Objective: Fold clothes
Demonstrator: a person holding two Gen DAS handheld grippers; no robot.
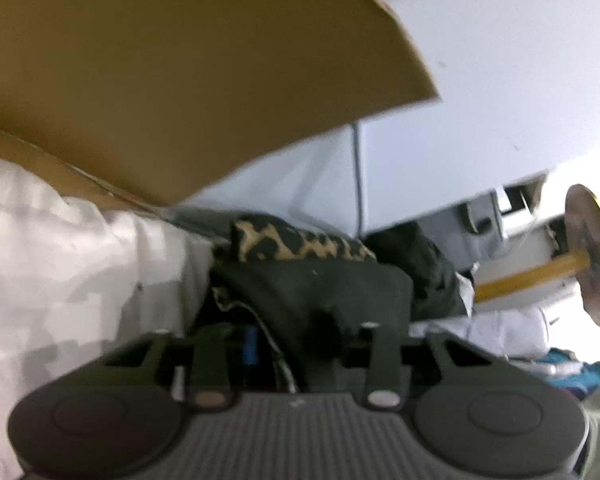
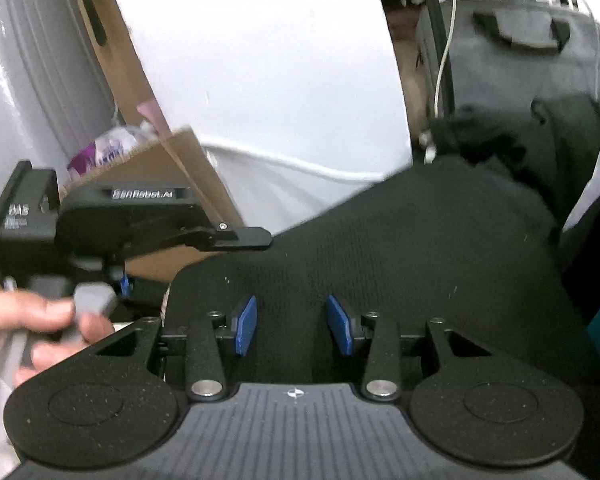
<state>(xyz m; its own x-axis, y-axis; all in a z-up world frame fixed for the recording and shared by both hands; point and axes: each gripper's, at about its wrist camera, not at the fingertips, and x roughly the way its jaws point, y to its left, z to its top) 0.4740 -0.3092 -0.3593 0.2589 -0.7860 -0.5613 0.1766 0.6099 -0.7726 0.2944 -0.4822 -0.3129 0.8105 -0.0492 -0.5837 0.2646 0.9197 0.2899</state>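
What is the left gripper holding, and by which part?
The left gripper appears to pinch the dark garment by a bunched fold at its edge.

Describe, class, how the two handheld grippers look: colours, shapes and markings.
Both are matte black with two round discs and a ribbed grey plate behind the fingers. The right gripper has blue pads. The left gripper bears raised lettering on its body and a grey trigger.

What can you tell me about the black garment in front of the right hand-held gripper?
The black garment looks like a dark, finely ribbed knit, slightly linty. It lies spread and rumpled, filling the view beyond the right hand-held gripper, whose blue pads stand apart over the cloth. Whether they press it is unclear. Its left edge sits under the left hand-held gripper.
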